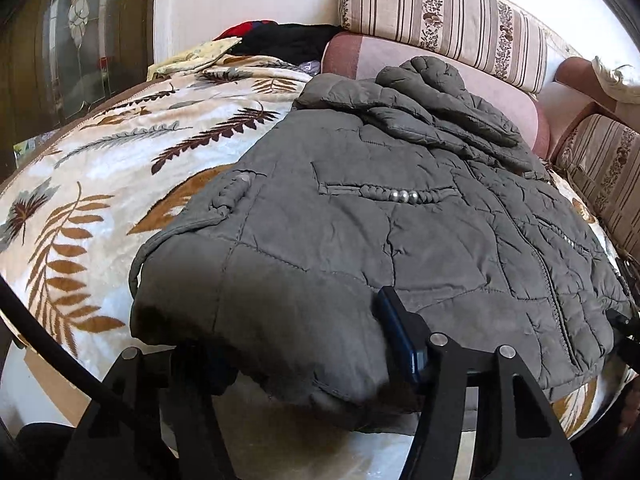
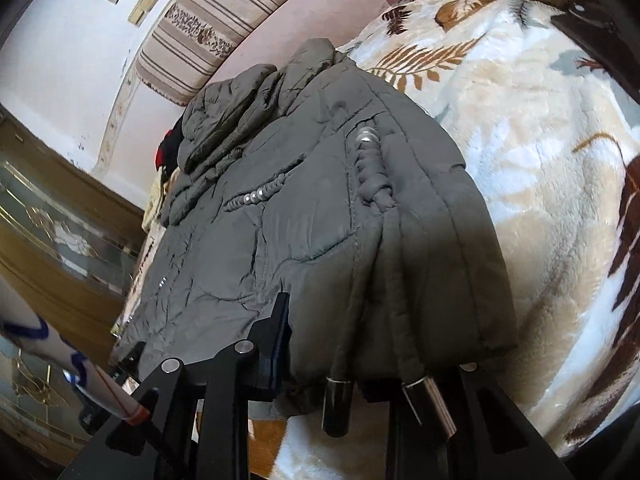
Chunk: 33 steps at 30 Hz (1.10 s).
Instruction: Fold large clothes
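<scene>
Grey quilted jacket (image 1: 360, 216) lies on the leaf-patterned plush blanket (image 1: 100, 184), its long axis running from the hem at my grippers up to the puffy hood (image 1: 432, 92) against the pink cushion (image 1: 400, 50). My left gripper (image 1: 304, 344) clamps the padded hem. My right gripper (image 2: 360, 344) pinches the hem beside two metal-tipped drawcords (image 2: 424, 396).
</scene>
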Available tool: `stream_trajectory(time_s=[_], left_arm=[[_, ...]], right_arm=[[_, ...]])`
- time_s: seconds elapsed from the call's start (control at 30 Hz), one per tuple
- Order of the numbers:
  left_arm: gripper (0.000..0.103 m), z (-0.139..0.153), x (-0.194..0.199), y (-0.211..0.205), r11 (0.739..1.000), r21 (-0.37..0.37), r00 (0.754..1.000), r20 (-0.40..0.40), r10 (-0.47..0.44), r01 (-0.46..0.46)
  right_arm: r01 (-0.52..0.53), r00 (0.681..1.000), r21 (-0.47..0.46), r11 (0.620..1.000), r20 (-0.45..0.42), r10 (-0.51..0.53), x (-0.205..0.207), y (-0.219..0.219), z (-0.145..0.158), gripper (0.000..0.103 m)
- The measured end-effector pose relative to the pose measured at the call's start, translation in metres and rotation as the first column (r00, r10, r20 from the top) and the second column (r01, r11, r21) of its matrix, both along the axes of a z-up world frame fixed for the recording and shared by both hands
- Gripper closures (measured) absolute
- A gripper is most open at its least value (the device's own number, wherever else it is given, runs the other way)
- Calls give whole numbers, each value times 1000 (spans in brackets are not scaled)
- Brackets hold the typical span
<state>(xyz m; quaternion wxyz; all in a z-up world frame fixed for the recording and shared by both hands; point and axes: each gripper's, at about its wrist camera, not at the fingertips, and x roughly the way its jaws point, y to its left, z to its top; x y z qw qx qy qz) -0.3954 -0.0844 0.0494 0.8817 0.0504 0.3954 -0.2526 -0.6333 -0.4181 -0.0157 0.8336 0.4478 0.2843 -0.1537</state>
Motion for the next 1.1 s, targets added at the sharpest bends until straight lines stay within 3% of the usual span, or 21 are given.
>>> stream_trajectory(time_s=[0.13, 0.2, 0.23, 0.33, 0.43, 0.73, 1.1], left_arm=[[42, 0, 0, -1, 1000, 2, 1000, 2, -1, 1], [48, 0, 0, 0, 1000, -3, 1000, 4, -10, 10], [58, 2, -1, 0, 1000, -8, 1000, 14, -16, 16], [76, 8, -8, -3, 999, -2, 997, 66, -46, 46], [82, 14, -16, -10, 997, 24, 989, 124, -76, 74], [84, 36, -33, -11, 992, 36, 969, 211, -126, 121], [84, 87, -46, 7, 985, -32, 957, 245, -155, 168]], right_arm=[[11, 1000, 9, 1000, 10, -11, 1, 0, 0, 73], [-3, 1000, 11, 1000, 12, 3, 1, -1, 3, 80], [-6, 1000, 4, 1000, 19, 6, 1, -1, 6, 83], [-30, 999, -136, 990, 6, 31, 6, 11, 26, 88], [-50, 999, -259, 965, 2, 52, 8, 23, 42, 90], [-51, 996, -371, 927, 54, 76, -8, 36, 74, 91], [-59, 987, -372, 926, 117, 109, -47, 43, 111, 91]])
